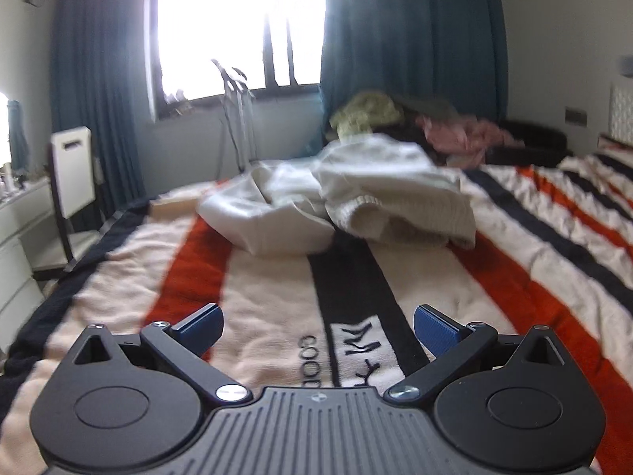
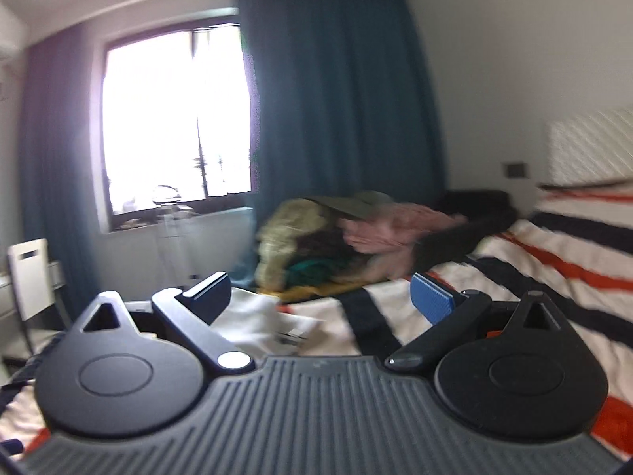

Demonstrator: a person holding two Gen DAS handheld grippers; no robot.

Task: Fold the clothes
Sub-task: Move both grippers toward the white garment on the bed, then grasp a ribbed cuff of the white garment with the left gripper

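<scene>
Lying crumpled: a cream-white knitted garment [image 1: 348, 194] sits in a loose heap on the bed, ahead of my left gripper and well apart from it; I see ribbed cuffs and folds, not laid flat.
White cloth, right view: a pale piece [image 2: 261, 320] lies just beyond my right gripper's left finger; blur keeps me from telling whether it is the same garment.
Left gripper [image 1: 318, 330]: I hold it above the blanket with its blue-padded fingers [image 1: 435, 332] spread wide and nothing between them.
Right gripper [image 2: 320, 301]: its jaws stand wide apart too, gripping nothing, raised above the bed.
Blanket [image 1: 534, 237]: cream with red and dark navy stripes, covering the bed; some lettering shows near my left gripper, too partial to read.
Clothes pile [image 2: 324, 237]: at the far edge of the bed, a mound of yellow-green, pink, dark and teal items, blurred.
Curtains [image 2: 336, 99]: teal, hanging on either side of a bright window [image 1: 237, 27].
Chair [image 1: 71, 170]: white-backed, beside the bed on the left.
Headboard [image 2: 589, 150]: white and padded, at the far right.
</scene>
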